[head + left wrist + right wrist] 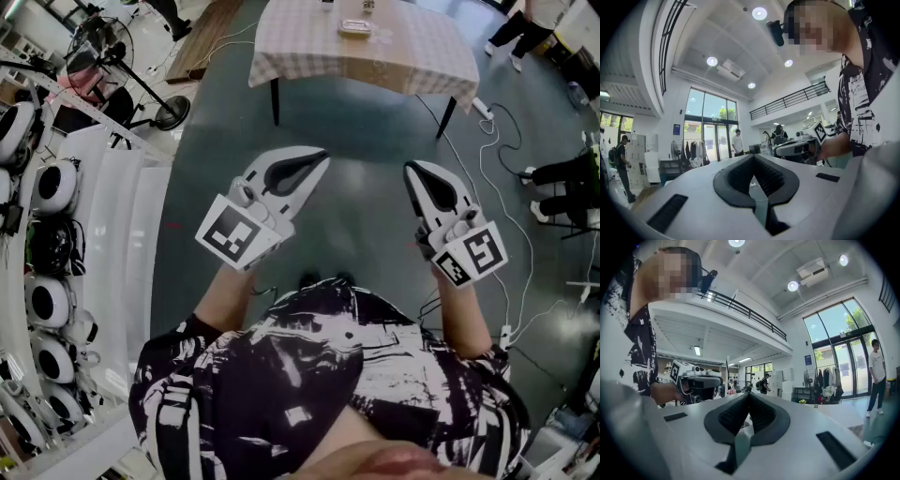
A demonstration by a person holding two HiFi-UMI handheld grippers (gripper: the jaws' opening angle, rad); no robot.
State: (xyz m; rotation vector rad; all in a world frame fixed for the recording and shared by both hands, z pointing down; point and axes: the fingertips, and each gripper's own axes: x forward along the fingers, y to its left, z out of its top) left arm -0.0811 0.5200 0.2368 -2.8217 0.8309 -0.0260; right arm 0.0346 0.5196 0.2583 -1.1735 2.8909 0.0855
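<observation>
Starting closest in, a black-and-white patterned shirt (309,375) is seen at 6 o'clock in the head view, with both forearms stretched forward from it. The left gripper (322,157) is held at about 11 o'clock from the shirt and the right gripper (412,170) at about 1 o'clock. They are side by side yet well apart, both above bare grey floor (366,131). In the left gripper view the jaws are seen brought together at their tips, with nothing caught between the ribbed pads. The same is shown in the right gripper view: tips joined, nothing held. Farther out, at 12 o'clock, a table (281,52) covered with a checked cloth is found, well apart from both grippers, and a small shallow dish (355,27) is set on it. A white rack (112,216) of round white devices is ranged along 9 o'clock, a standing fan (101,42) is placed at 10 o'clock, and white cables (482,164) are trailed across the floor at 2 o'clock.
</observation>
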